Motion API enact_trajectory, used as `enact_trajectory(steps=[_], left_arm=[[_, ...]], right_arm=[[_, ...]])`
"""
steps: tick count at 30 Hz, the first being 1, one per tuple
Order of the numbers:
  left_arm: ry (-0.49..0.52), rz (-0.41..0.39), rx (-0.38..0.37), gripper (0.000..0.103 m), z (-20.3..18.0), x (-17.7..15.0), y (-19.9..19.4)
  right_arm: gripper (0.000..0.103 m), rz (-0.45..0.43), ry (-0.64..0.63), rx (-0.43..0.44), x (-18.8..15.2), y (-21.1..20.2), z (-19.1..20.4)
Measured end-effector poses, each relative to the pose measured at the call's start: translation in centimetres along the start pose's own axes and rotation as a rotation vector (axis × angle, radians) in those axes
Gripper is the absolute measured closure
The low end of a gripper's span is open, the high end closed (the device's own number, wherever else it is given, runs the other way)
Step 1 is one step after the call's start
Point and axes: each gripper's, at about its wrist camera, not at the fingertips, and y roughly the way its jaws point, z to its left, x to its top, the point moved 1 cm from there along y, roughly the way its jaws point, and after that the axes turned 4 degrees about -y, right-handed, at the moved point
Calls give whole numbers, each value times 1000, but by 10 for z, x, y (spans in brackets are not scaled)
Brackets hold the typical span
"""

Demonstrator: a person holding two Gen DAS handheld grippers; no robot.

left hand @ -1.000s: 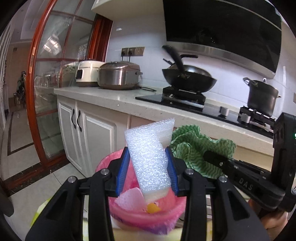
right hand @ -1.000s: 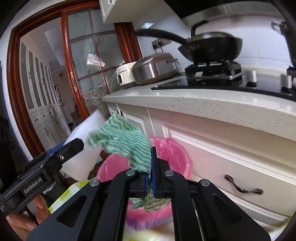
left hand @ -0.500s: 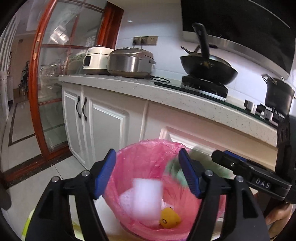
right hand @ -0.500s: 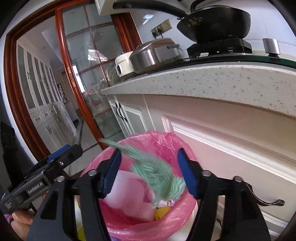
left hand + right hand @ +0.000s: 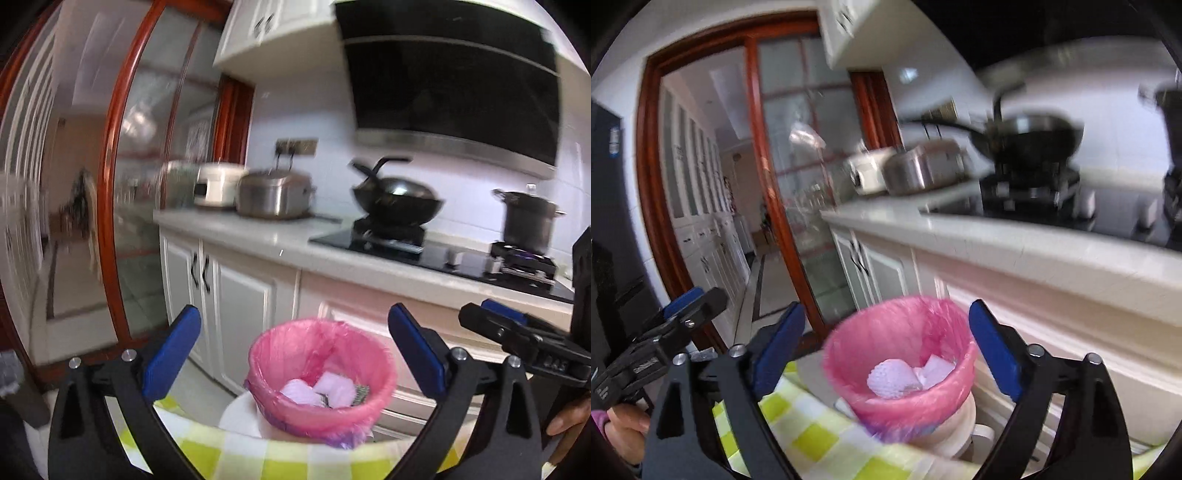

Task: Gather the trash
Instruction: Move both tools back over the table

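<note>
The bin (image 5: 321,373) sits in front of the cabinets (image 5: 236,306), just past the table edge (image 5: 258,454). Inside it lies foam (image 5: 332,391), with a cloth (image 5: 360,393) at the foam's right. Above and behind the bin runs the counter (image 5: 266,236). On it, left to right: a rice cooker (image 5: 218,184), a second cooker (image 5: 275,195) beside it, a wok (image 5: 397,203) on the hob (image 5: 388,240), then a pot (image 5: 528,221) far right. Sockets (image 5: 297,146) sit on the wall behind the cookers, the hood (image 5: 454,81) over the hob. A glass door (image 5: 147,184) stands left of the counter.
</note>
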Motion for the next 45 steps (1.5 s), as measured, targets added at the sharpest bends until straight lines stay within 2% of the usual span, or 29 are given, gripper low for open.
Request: enact_trajectory(steps=[7, 9, 12, 15, 17, 23, 30, 37, 41, 45], left_arm=[[110, -78, -66, 4, -53, 10, -144], [107, -90, -64, 4, -62, 8, -181], [58, -86, -137, 4, -69, 0, -236], [69, -89, -166, 4, -77, -15, -278], [60, -61, -211, 4, -79, -29, -305], [28, -22, -220, 4, -78, -61, -356], [14, -26, -162, 4, -64, -75, -405], [35, -122, -103, 4, -51, -65, -445], [76, -155, -106, 4, -48, -70, -458], [95, -124, -80, 4, -39, -84, -450]], right_arm=[[18, -97, -116, -44, -2, -148, 70], [18, -123, -106, -38, -7, -187, 81], [18, -145, -83, -39, -17, -239, 93], [18, -160, -83, -44, -34, -283, 103], [18, -151, -87, -51, -48, -308, 109], [18, -151, -35, -76, -86, -367, 113], [18, -162, -25, -119, -109, -420, 111], [18, -278, -17, -163, -104, -483, 113], [18, -300, 15, -192, -108, -501, 108], [18, -236, 54, -208, -119, -490, 94]])
